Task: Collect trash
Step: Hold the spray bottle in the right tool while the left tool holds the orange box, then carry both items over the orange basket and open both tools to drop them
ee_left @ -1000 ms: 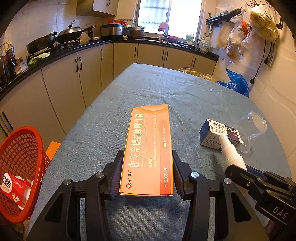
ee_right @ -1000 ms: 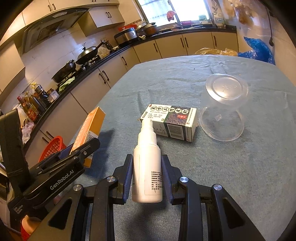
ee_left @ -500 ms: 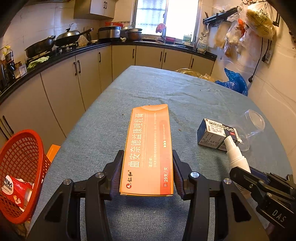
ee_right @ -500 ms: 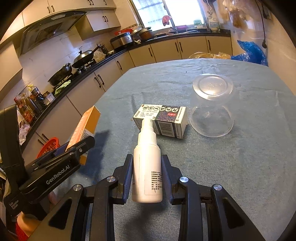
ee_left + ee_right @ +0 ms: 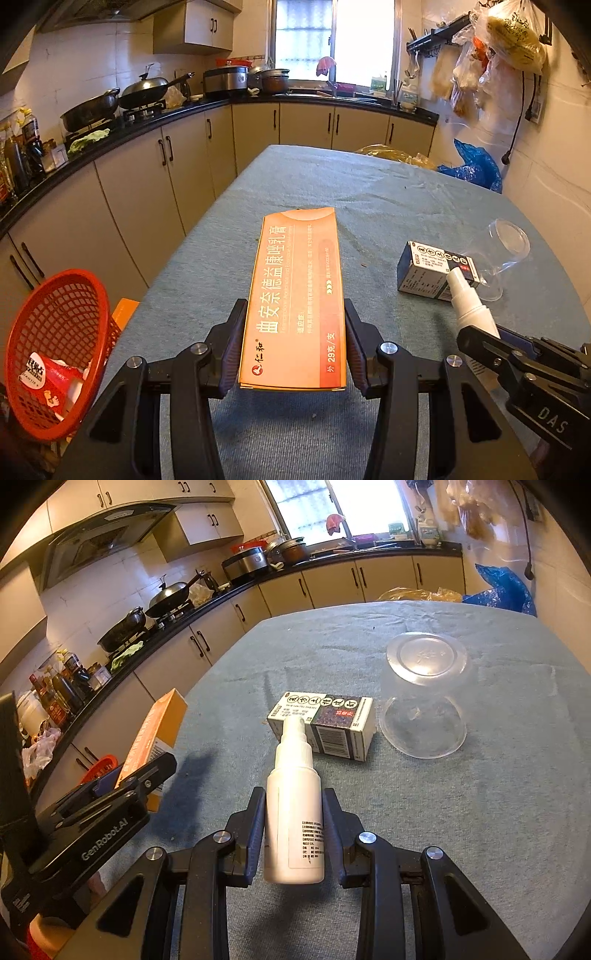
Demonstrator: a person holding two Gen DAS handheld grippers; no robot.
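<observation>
I count 2 cartons, orange box (image 5: 295, 302) + small box (image 5: 325, 723), 1 spray bottle (image 5: 294, 812), 1 clear cup (image 5: 424, 698), 1 red basket (image 5: 55, 350).

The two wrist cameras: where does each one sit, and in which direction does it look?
Left wrist: on the left gripper, looking down its fingers across the table; it holds the orange box; the right gripper shows at the right.
Right wrist: on the right gripper, holding the white spray bottle; the left gripper shows at the left.
Shared: the small printed box, the clear cup.
</observation>
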